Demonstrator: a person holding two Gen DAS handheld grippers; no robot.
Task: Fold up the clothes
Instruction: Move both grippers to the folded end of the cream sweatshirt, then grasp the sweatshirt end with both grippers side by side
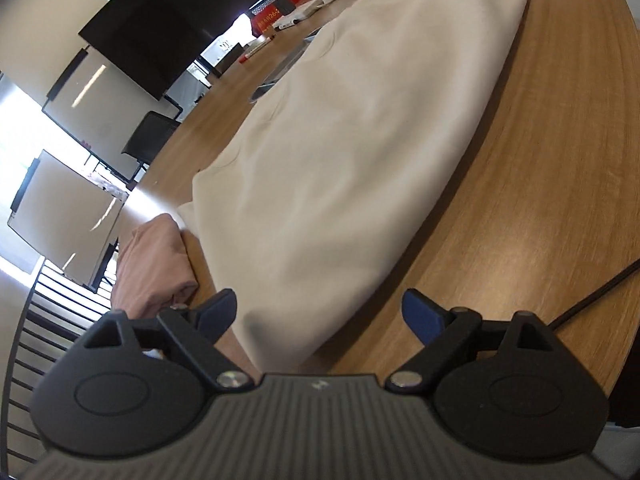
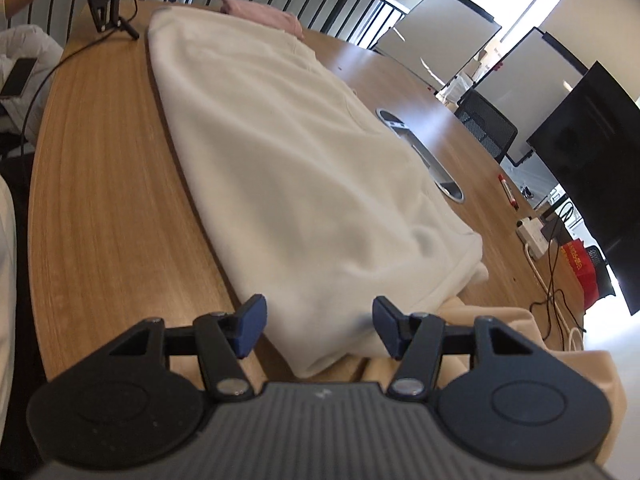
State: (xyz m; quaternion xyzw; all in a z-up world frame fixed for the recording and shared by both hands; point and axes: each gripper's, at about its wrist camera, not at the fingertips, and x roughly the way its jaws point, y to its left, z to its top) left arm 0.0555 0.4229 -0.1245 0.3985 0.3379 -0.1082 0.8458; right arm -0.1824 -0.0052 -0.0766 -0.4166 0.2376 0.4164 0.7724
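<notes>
The long cream fleece garment (image 1: 352,152) lies folded lengthwise into a narrow strip along the wooden table (image 1: 540,184), and each tool sits at one of its ends. At the left end, the left tool (image 1: 320,318) hangs with its blue-padded jaws spread wide over the near corner of the cloth, nothing pinched between them. Just beside that end rests a folded dusty-pink garment (image 1: 154,268), so close that a careless close of the jaws could snag pink fabric together with cream, or drag the pink pile out of shape when the cream end is lifted. A thin black cable (image 1: 592,298) also runs across the wood near that tool and could catch on it. The middle of the strip looks smooth, yet the far edge lies against an oval grey cable port (image 2: 420,152) set in the table, where a dragged hem might hook. At the right end, the right tool (image 2: 318,330) stands with jaws apart, straddling the corner without pressing it; this end lies on a tan beige cloth (image 2: 500,332) that spills off the table edge. A deep bite here would likely gather that cloth too, or take only the top layer, so the stacked layers would slide apart. If the two tools lift unevenly, I expect a skewed fold.
</notes>
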